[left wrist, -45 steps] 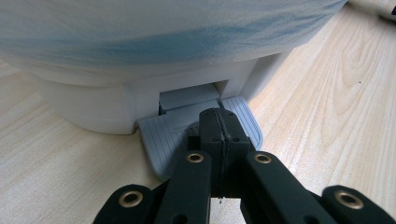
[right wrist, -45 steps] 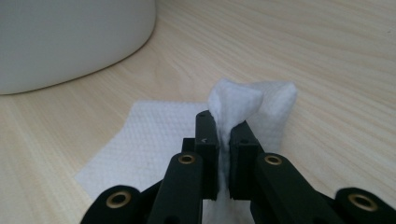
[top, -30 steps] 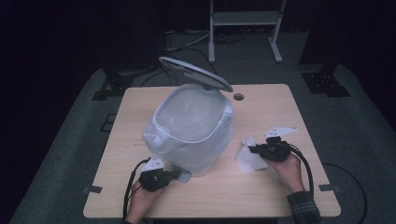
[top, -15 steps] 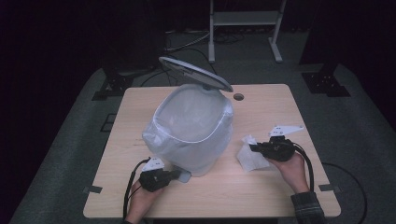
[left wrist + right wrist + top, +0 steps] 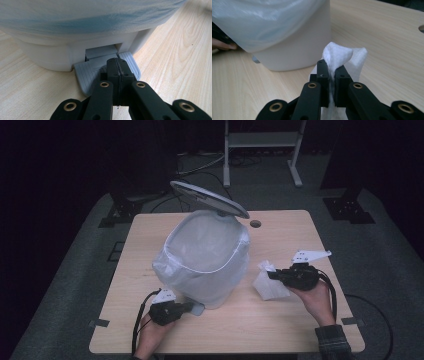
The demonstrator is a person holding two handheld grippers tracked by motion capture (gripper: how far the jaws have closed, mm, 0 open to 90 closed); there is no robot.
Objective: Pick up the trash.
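High view: at the bin's (image 5: pixel 207 265) front foot, the left gripper (image 5: pixel 187 307) sits with jaws pressed together, tips on the grey pedal (image 5: pixel 105 68) (lid (image 5: pixel 209 198) tipped up behind). The bin, bag-lined, stands mid-tabletop (image 5: pixel 290 227). Right of the bin, the right gripper (image 5: pixel 272 274) is clamped on a white tissue wad (image 5: pixel 267 284).

A crumpled white tissue (image 5: pixel 270 282) hangs pinched just right of the lined white pedal bin (image 5: pixel 207 260) (lid raised).
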